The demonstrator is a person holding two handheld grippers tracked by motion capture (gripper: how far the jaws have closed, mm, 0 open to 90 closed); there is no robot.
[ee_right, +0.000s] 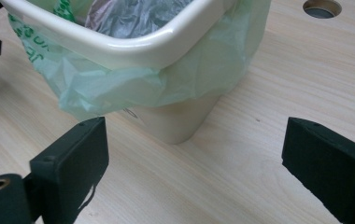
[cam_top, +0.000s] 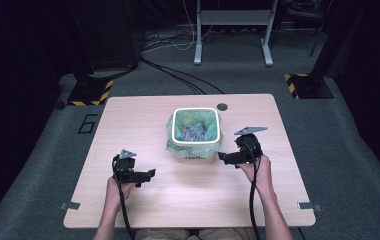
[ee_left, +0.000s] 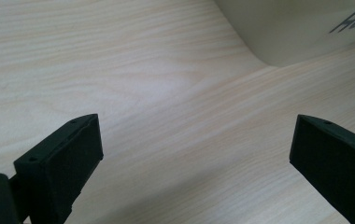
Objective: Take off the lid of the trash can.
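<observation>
A small cream waste bin (cam_top: 194, 133) stands mid-table, lined with a pale green plastic bag (cam_top: 175, 142) folded over and held by a white rim ring (cam_top: 174, 131); crumpled grey plastic lies inside. My left gripper (cam_top: 151, 174) is open near the table's front left, low over the bare wood, pointing right toward the bin's base (ee_left: 301, 32). My right gripper (cam_top: 221, 157) is open just right of the bin, facing its corner (ee_right: 180, 121) with the green bag (ee_right: 119, 88) hanging above; nothing sits between its jaws.
The light wood table (cam_top: 188, 200) has a round cable hole (cam_top: 222, 106) behind the bin and metal clips at its front corners (cam_top: 70, 205). Dark floor with cables, stand bases and a desk frame lies beyond.
</observation>
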